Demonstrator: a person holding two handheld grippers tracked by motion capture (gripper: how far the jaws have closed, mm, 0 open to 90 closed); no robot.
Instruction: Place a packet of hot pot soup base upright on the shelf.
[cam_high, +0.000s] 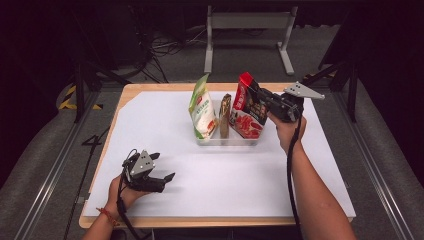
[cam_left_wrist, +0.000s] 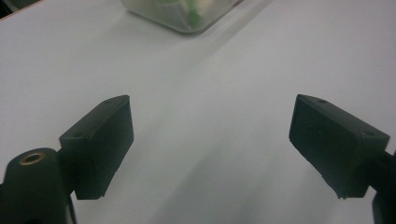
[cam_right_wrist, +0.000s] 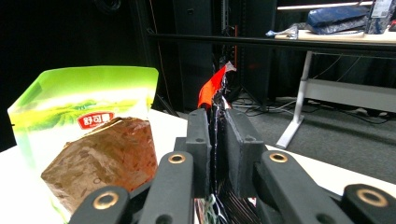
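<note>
- The red snack bag (cam_high: 246, 107) is being pinched near its top edge by the right hand-held gripper (cam_high: 263, 100), kept upright at 3 o'clock in the clear bin (cam_high: 227, 141), probably for slotting in.
- The left hand-held gripper (cam_high: 161, 175) is being rested open on the table (cam_high: 225, 175) at 7 o'clock, out of the way.

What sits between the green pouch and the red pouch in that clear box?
A brown pouch stands between the green pouch and red pouch, seen in the high view.

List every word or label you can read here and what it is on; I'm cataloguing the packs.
Green pouch: red label with white characters, too blurred to read.
Red packet: print too small to read.
Brown pouch: no legible text.
Floor left of the table: a mark like "4".
</note>
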